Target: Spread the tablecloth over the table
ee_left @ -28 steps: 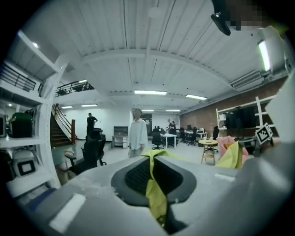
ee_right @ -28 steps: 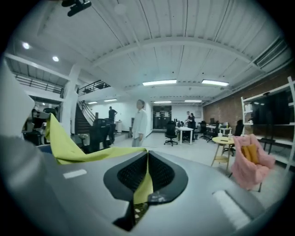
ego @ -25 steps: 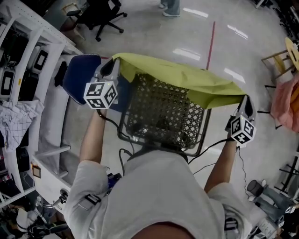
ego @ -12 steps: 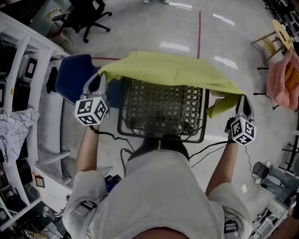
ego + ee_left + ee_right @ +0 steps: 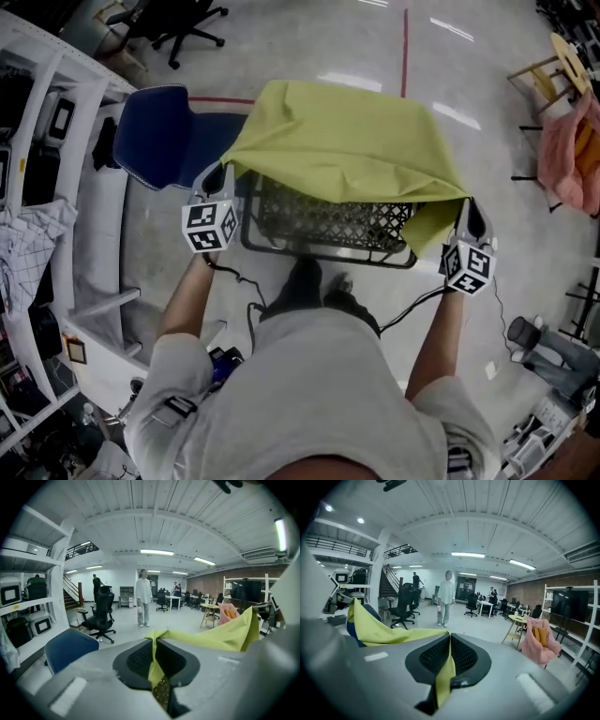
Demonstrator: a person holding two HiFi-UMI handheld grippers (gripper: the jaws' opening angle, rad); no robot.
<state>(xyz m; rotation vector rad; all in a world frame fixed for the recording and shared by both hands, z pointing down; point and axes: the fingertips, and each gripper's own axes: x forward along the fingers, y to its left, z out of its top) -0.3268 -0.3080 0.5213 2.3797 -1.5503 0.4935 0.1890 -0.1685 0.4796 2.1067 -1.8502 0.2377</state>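
**Yellow cloth pinched at both near corners, draped over the mesh table**

The left gripper (image 5: 221, 172) has its jaws pressed together on one near corner of the tablecloth (image 5: 347, 141), with a fold of fabric running down between them. The right gripper (image 5: 466, 206) has its jaws clamped on the other near corner in the same way. From both pinches the cloth runs away from the jaws and covers the far part of the table (image 5: 328, 225). A strip of bare black mesh shows between the two grippers. Just past the left jaws, beside the table, is a blue chair (image 5: 155, 141). Well beyond both, a person (image 5: 143, 597) stands on the open floor.
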